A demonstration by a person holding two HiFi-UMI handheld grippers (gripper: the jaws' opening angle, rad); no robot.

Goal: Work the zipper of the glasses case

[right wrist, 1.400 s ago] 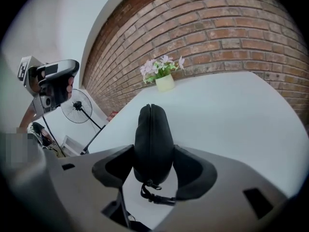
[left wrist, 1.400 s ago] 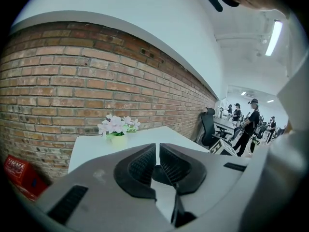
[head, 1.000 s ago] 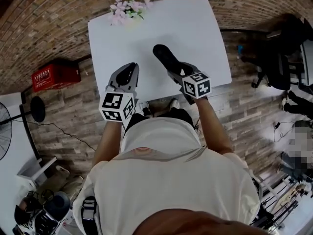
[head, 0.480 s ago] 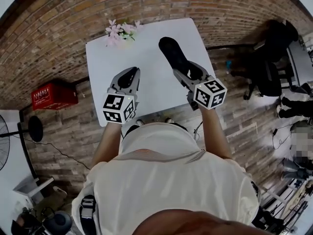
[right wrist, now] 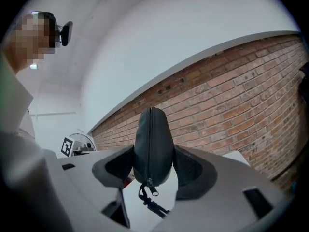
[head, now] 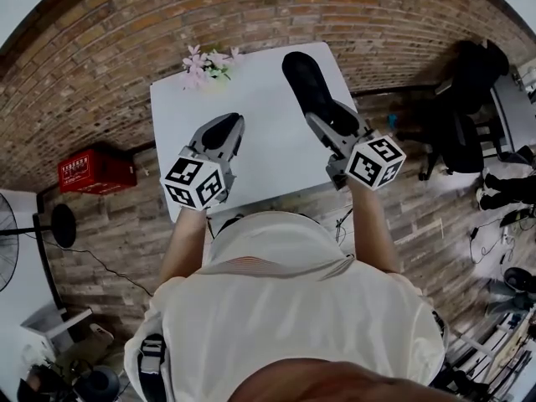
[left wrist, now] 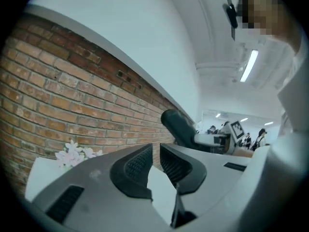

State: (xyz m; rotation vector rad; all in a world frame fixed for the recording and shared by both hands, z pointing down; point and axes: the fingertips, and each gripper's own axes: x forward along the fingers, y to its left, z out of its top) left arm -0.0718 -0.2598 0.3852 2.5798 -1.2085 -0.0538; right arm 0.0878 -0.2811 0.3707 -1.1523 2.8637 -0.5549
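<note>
The black glasses case [head: 305,79] is held up over the white table [head: 260,149] by my right gripper [head: 325,111], which is shut on its near end. In the right gripper view the case [right wrist: 153,139] stands on edge between the pads, zipper seam facing the camera and closed. Its zipper pull [right wrist: 151,189] and a short cord hang below. My left gripper [head: 224,131] hovers left of the case, apart from it, shut with nothing between its jaws. The left gripper [left wrist: 155,151] points level at the brick wall, and the case [left wrist: 177,125] shows to its right.
A bunch of pink flowers [head: 208,63] lies at the table's far left corner. A brick wall rises behind the table. On the floor are a red box [head: 95,170] at the left and black chairs [head: 469,99] at the right.
Both grippers have risen. The right one has lifted the glasses case higher and farther over the table, and the left one has come up a little beside it.
</note>
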